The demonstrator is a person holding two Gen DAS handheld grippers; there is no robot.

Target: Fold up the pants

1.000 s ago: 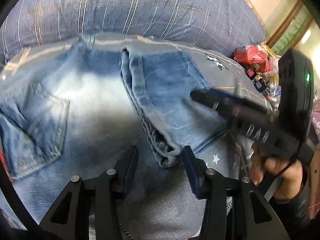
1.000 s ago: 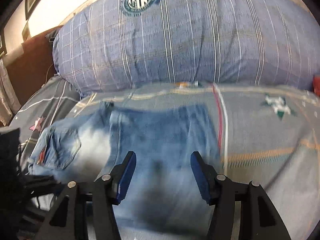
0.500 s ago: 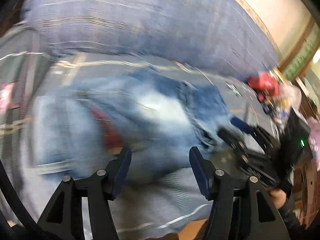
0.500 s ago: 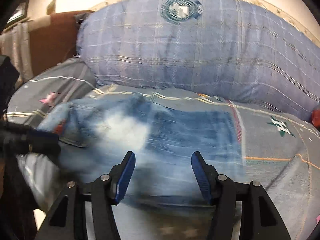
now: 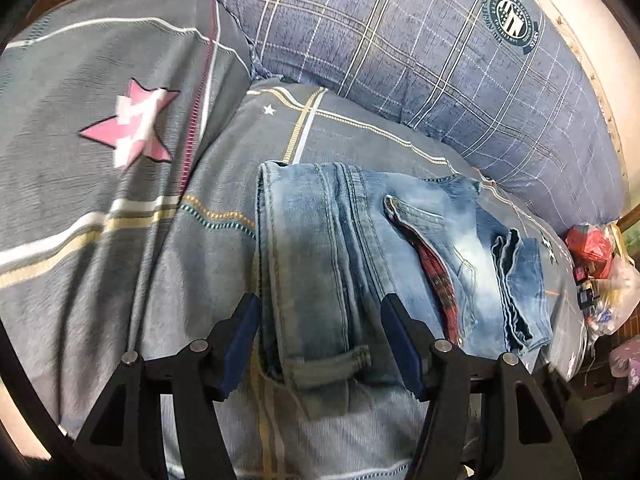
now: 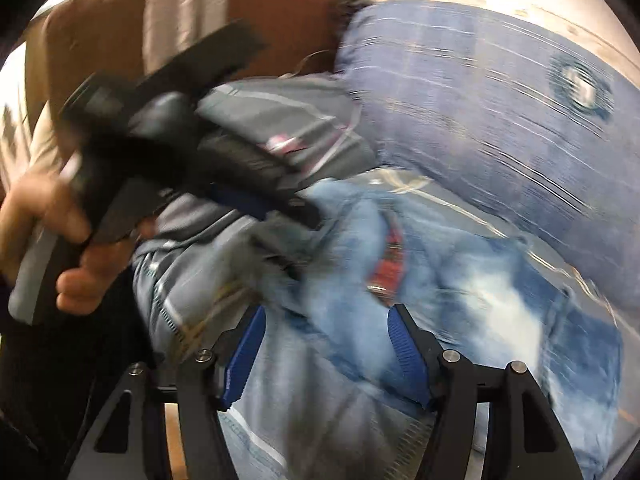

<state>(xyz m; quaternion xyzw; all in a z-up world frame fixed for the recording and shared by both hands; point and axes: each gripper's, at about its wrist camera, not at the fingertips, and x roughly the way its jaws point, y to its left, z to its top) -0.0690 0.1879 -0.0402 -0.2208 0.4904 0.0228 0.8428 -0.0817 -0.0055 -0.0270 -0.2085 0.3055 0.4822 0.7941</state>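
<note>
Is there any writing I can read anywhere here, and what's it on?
Round crest on the pillow: lettering round its ring, too small to read.
Red label in the jeans: blurred, unreadable.
Packets beside the bed: too small.
No text reads clearly.

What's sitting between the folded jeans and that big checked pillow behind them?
Only a strip of grey bedcover with thin stripes separates the jeans from the pillow; nothing rests on it. The left wrist view shows this.

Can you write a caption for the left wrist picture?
Open left gripper poised over the waistband end of folded jeans on a striped bedspread.
</note>
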